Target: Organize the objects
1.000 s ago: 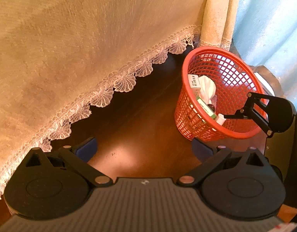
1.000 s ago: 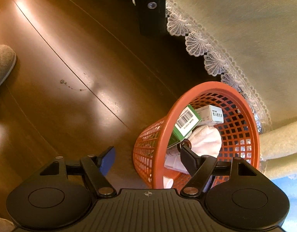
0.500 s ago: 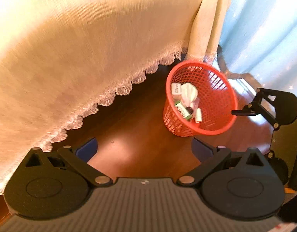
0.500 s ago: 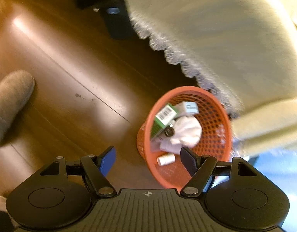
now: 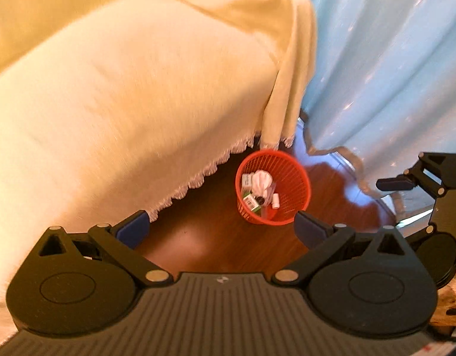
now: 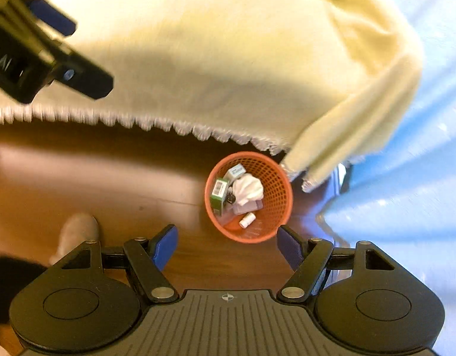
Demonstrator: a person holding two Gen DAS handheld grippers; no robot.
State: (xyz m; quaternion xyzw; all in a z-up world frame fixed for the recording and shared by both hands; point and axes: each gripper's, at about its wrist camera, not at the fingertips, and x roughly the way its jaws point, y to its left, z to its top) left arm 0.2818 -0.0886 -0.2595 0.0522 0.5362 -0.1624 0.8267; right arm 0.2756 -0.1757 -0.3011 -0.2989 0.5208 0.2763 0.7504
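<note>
A: Both tools are hanging high above the floor. The left gripper (image 5: 220, 225) is spread wide and carrying nothing; the right gripper (image 6: 227, 243) likewise.

B: Where are the objects sitting?

A: Inside the orange mesh basket (image 6: 282, 204), beside the lace-edged cream cloth (image 5: 124, 103): a green carton (image 6: 219, 194), crumpled white paper (image 6: 248, 190), a small white cylinder (image 6: 247, 220).

B: Advice?

A: Probably be scanning for strays next; the thin plastic basket is likely tipping easily.

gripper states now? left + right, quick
Left tongs: open, holding nothing, above the floor near the red basket.
Right tongs: open, holding nothing, above the same basket.
</note>
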